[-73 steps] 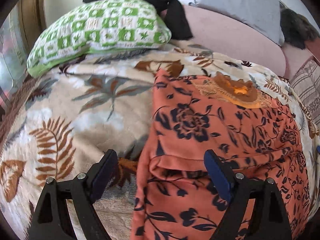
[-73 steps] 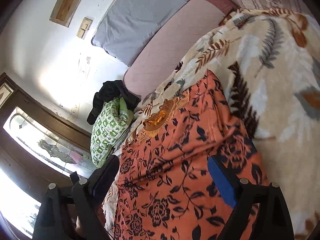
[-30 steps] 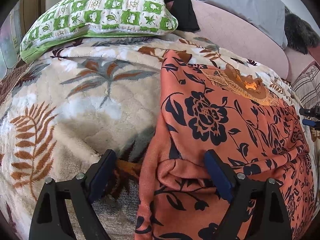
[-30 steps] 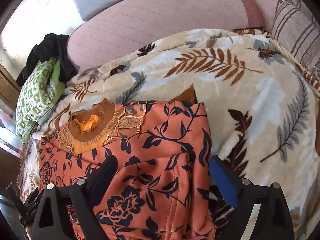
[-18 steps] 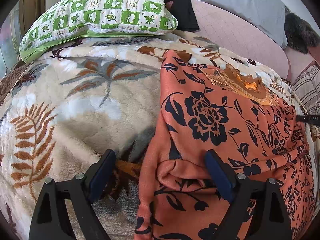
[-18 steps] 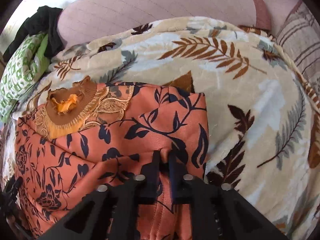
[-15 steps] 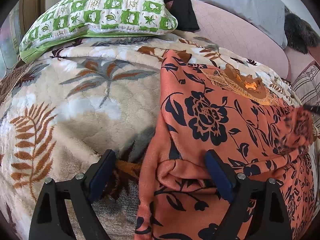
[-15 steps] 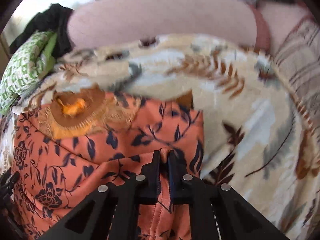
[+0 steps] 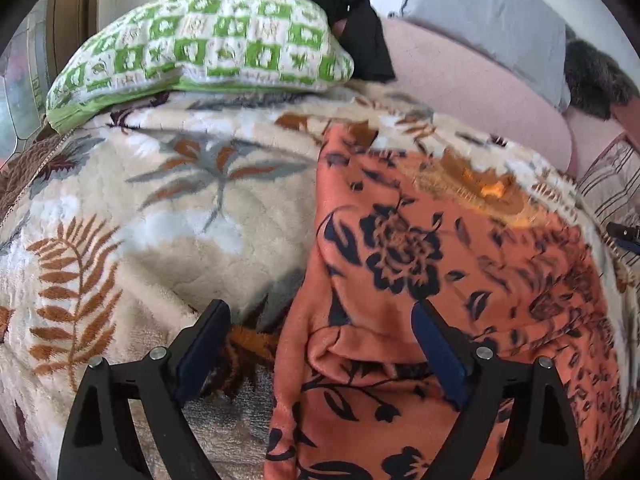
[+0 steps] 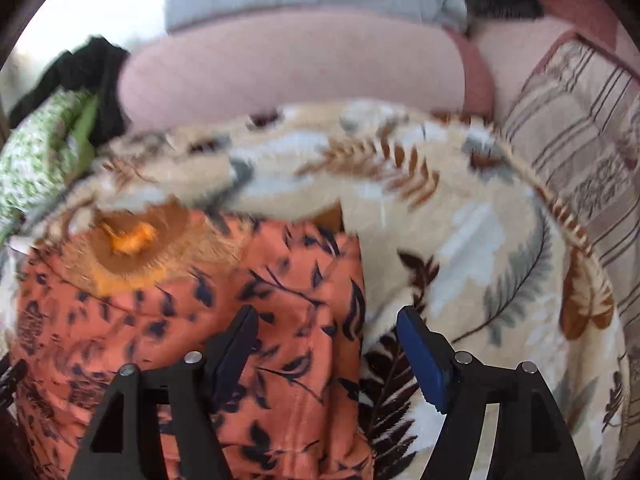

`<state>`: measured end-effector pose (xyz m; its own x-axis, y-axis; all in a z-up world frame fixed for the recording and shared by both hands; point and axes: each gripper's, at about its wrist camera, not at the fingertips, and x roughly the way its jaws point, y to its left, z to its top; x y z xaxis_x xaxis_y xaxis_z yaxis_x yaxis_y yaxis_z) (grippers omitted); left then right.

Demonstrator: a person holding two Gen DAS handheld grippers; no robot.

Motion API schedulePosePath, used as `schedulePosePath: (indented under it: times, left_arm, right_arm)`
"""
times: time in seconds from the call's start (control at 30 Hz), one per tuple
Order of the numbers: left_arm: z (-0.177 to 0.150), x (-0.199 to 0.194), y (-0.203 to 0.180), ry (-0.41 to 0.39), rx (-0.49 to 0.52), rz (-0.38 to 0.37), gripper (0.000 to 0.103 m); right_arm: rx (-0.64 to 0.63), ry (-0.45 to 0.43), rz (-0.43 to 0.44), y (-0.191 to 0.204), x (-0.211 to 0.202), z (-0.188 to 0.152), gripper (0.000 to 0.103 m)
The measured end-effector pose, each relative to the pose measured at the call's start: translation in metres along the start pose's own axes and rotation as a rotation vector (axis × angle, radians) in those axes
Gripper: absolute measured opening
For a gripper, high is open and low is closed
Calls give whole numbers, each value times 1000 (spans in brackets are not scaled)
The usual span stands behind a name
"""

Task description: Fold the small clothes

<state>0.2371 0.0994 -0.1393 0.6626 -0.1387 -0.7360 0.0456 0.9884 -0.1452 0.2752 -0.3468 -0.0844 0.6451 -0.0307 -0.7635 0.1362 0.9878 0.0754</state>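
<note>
An orange garment with dark flowers lies spread on a leaf-patterned blanket, its embroidered neckline at the far end. My left gripper is open, low over the garment's near left edge, and a bunched fold sits between its fingers untouched. In the right wrist view the garment fills the lower left. My right gripper hovers over its right edge with jaws opening. That edge lies between the pads, which do not press it. The right gripper's tip shows at the left wrist view's right rim.
A green-and-white pillow with black clothing on it lies at the far left. A pink sofa back, a grey pillow and a striped cushion border the blanket.
My right gripper shut on the garment's right edge, rose a little with it, then opened and let it drop flat. My left gripper stayed open in place.
</note>
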Motion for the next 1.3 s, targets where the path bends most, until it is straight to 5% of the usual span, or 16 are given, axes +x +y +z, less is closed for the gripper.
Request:
schedulePosePath:
  times: [0.1, 0.17, 0.23, 0.33, 0.43, 0.57, 0.63, 0.77, 0.9, 0.97, 1.0, 1.03, 1.13, 1.23, 1.3]
  left_arm:
    - [4, -11, 2, -50, -16, -13, 92]
    - [2, 3, 3, 29, -3, 25, 92]
    - [-3, 24, 4, 127, 25, 70, 94]
    - [0, 11, -3, 79, 59, 105, 94]
    - [-1, 13, -3, 88, 68, 120, 94]
    - [-1, 13, 4, 103, 20, 85, 94]
    - [-2, 16, 7, 101, 10, 80, 94]
    - [-2, 17, 8, 104, -3, 74, 94]
    - [1, 13, 10, 97, -32, 62, 94]
    - [1, 11, 9, 88, -40, 50, 94]
    - [0, 10, 9, 86, -40, 46, 94]
    - [0, 9, 9, 85, -40, 44, 94]
    - [0, 5, 11, 74, -46, 42, 94]
    - [3, 0, 15, 50, -86, 29, 94]
    - [4, -3, 14, 34, -86, 19, 94]
  right_arm:
    - [67, 78, 263, 11, -6, 1, 75]
    - [150, 185, 378, 8, 17, -15, 76]
    - [202, 344, 330, 2, 55, -44, 76]
    - [205, 267, 288, 6, 40, -42, 72]
    - [130, 183, 393, 37, 12, -22, 72]
    - [144, 292, 571, 69, 45, -7, 74]
    - [173, 371, 507, 72, 84, -6, 74]
    - [371, 218, 427, 48, 82, 3, 74]
    - [286, 202, 602, 74, 52, 1, 75]
    - [293, 331, 763, 94, 68, -11, 81]
    - [257, 381, 766, 103, 80, -18, 81]
    - [198, 378, 642, 108, 87, -19, 81]
    - [426, 245, 589, 85, 87, -13, 80]
    - [260, 228, 605, 113, 64, -7, 80]
    - [132, 193, 528, 132, 48, 0, 80]
